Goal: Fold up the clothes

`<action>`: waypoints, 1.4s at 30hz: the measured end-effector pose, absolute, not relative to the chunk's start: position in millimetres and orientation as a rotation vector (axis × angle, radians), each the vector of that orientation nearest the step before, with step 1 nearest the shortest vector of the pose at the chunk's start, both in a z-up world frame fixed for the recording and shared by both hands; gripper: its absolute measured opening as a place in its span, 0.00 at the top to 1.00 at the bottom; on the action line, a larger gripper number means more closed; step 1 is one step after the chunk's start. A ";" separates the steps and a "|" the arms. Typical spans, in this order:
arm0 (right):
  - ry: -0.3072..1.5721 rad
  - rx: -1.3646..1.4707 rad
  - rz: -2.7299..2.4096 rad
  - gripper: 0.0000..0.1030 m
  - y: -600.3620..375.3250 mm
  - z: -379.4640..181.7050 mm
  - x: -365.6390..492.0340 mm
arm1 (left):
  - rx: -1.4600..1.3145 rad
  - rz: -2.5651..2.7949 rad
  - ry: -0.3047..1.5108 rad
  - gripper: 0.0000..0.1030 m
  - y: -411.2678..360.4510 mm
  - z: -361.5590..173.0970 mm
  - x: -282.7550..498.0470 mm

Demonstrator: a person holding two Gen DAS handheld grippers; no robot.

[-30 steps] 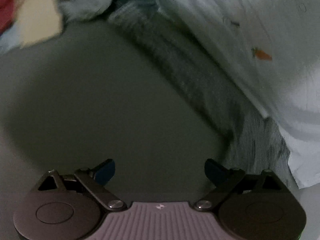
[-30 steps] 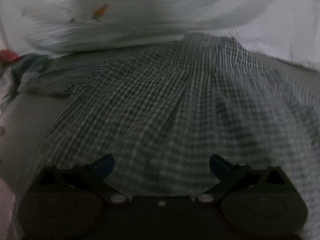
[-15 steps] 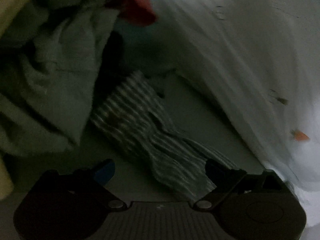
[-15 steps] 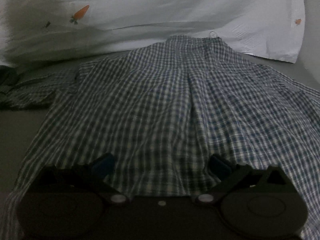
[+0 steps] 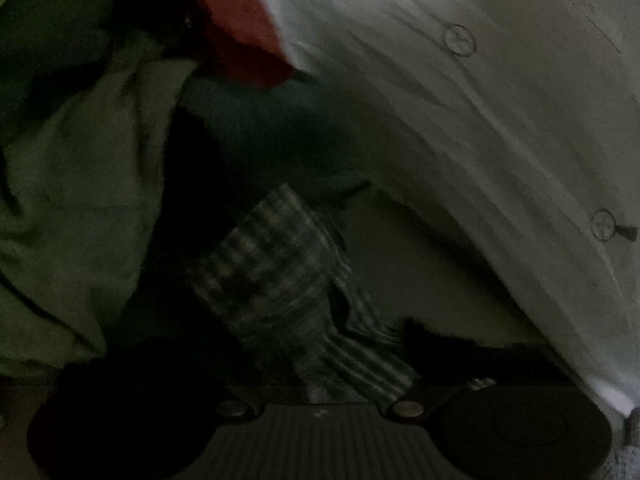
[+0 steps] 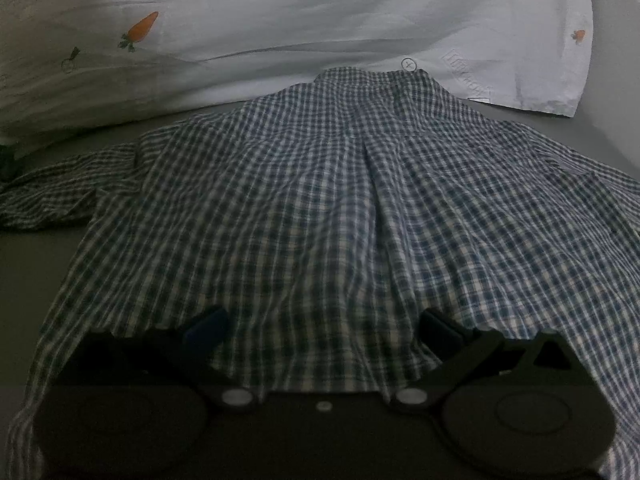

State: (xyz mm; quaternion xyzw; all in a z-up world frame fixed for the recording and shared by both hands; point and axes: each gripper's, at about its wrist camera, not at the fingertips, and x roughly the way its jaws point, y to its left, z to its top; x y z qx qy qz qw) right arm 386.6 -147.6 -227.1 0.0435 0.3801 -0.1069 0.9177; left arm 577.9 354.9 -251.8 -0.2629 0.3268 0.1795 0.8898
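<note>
A blue-and-white checked shirt (image 6: pixel 320 208) lies spread flat on a grey surface, collar at the far end, its left sleeve (image 6: pixel 60 192) stretched out to the left. My right gripper (image 6: pixel 320 330) is open, its jaws wide apart just above the shirt's near hem. In the left wrist view the end of the checked sleeve (image 5: pixel 288 280) lies right in front of my left gripper (image 5: pixel 316 364). That view is very dark and the fingers are lost in shadow, so I cannot tell how the jaws stand.
A white cloth with small carrot prints (image 6: pixel 280 20) lies behind the shirt and also shows in the left wrist view (image 5: pixel 480 120). A pile of green (image 5: pixel 80 200), red (image 5: pixel 240 20) and dark clothes sits left of the sleeve.
My left gripper has moved in low onto the sleeve end and its view has darkened. My right gripper has stayed over the shirt's hem, a little closer.
</note>
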 end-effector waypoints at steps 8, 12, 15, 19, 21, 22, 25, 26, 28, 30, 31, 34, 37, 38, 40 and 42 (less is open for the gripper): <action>0.811 0.091 -0.190 0.00 -150.5 -224.4 389.6 | -0.327 -0.242 0.575 0.95 221.7 -156.2 576.9; 0.860 0.100 -0.177 0.02 -154.0 -220.2 389.2 | -0.315 -0.654 0.527 0.91 101.4 -111.7 545.8; 0.890 0.104 -0.195 0.07 -157.1 -215.5 381.8 | -0.245 -0.872 0.562 0.46 14.3 -113.2 522.5; 0.905 0.052 -0.234 0.08 -160.9 -207.4 360.7 | -0.236 -0.912 0.729 0.24 -35.0 -138.0 502.5; 0.904 0.081 -0.252 0.08 -168.7 -203.1 348.2 | -0.296 -0.917 0.794 0.20 -31.0 -149.9 494.8; 0.899 0.117 -0.266 0.08 -174.5 -201.1 342.1 | -0.316 -0.887 0.812 0.16 -22.2 -153.8 489.0; 0.870 0.285 -0.305 0.09 -198.0 -196.3 327.3 | -0.350 -0.770 0.868 0.15 8.4 -167.8 471.4; 0.857 0.354 -0.317 0.10 -207.7 -195.2 323.9 | -0.344 -0.714 0.889 0.15 20.5 -174.5 465.6; 0.828 0.475 -0.320 0.12 -225.6 -194.6 321.8 | -0.315 -0.592 0.933 0.15 44.1 -187.0 450.3; 0.799 0.565 -0.305 0.18 -245.3 -194.7 328.0 | -0.269 -0.473 0.977 0.15 63.6 -197.4 431.8; 0.790 0.585 -0.295 0.26 -252.5 -195.3 332.1 | -0.251 -0.419 1.001 0.15 70.0 -200.3 421.2; 0.781 0.612 -0.271 0.43 -279.6 -195.4 361.1 | -0.216 -0.268 1.063 0.15 85.5 -207.6 383.4; 0.773 0.492 -0.255 0.45 -298.4 -194.1 397.2 | -0.213 -0.142 1.110 0.15 91.2 -215.8 334.6; 0.772 0.436 -0.244 0.45 -302.0 -194.2 408.0 | -0.201 -0.094 1.126 0.15 89.6 -220.9 316.3; 0.774 0.404 -0.226 0.39 -313.1 -197.6 428.1 | -0.186 -0.009 1.149 0.15 85.5 -228.5 298.0; 0.806 0.450 -0.196 0.37 -326.9 -206.4 444.5 | -0.186 0.068 1.151 0.15 81.3 -234.5 285.3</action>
